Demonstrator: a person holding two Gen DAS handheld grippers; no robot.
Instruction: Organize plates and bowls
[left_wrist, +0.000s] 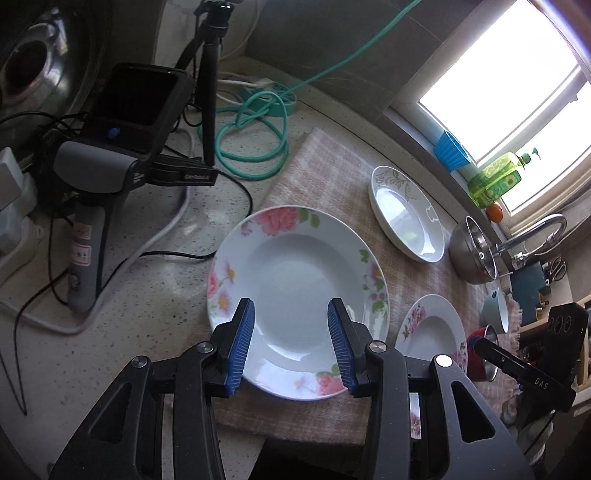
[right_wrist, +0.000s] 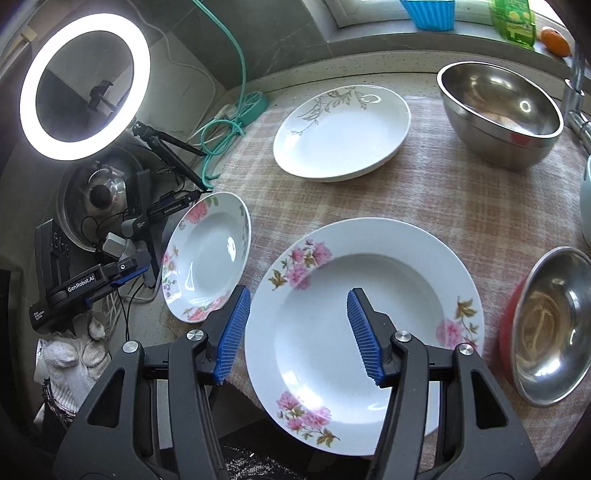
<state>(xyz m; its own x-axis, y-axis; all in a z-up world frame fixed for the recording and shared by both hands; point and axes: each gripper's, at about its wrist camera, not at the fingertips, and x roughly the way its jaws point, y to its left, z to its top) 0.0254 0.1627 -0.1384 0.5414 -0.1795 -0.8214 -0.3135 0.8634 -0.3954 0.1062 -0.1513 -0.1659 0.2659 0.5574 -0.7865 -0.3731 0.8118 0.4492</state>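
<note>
left gripper (left_wrist: 291, 308) fingers parted, empty, above white rose-patterned deep plate (left_wrist: 295, 266); right gripper (right_wrist: 298, 295) fingers wide, empty, above white pink-blossom deep plate (right_wrist: 364, 325).

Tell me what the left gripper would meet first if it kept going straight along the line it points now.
Most likely the large rose-patterned plate on the checked cloth. The left gripper hangs open above it, fingers framing its well and nothing between them. How far above is unclear.
</note>
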